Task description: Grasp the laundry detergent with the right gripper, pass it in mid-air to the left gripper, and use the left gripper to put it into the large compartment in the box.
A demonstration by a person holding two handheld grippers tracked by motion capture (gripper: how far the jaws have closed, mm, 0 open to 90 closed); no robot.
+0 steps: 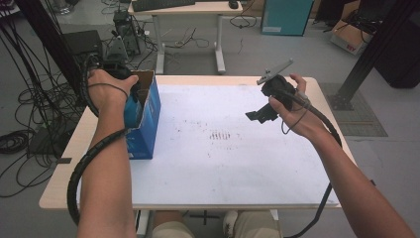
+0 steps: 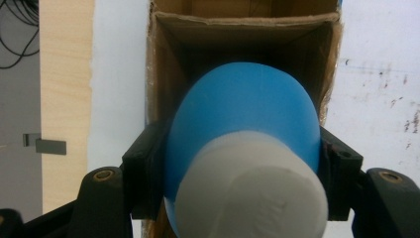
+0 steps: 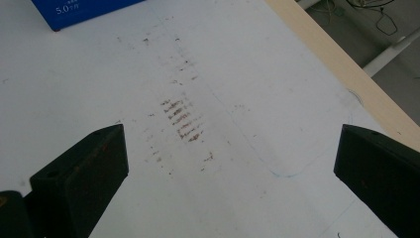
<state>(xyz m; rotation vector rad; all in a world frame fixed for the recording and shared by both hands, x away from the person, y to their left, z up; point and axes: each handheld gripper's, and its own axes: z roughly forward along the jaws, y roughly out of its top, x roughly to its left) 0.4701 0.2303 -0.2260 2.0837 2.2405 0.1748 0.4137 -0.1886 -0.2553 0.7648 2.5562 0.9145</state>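
A: Surface first. Light wood table (image 1: 64,168) with a white sheet (image 1: 237,163) over most of the top; the sheet carries a patch of short brown smudge marks (image 1: 220,135) near its middle and fainter specks around it. Floor is grey, with black cables (image 1: 25,124) heaped at the left, a second desk (image 1: 188,10) behind with a keyboard on it, and a teal cabinet (image 1: 287,17) at the back.

B: Noted. Left side?

A: Left gripper (image 2: 242,163) is clamped on a blue bottle (image 2: 242,114) with a white cap (image 2: 250,191), jaws tight against its sides. The bottle hangs over the open top of a blue cardboard box (image 1: 146,119), which stands upright at the left edge of the sheet. Cap faces the camera in the left gripper view, body points down into the brown interior. Whether the bottle touches the box walls, I cannot tell.

B: Right side?

A: Right gripper (image 1: 262,115) is held in the air above the right part of the sheet, jaws spread wide, nothing between them. It is well apart from the box.
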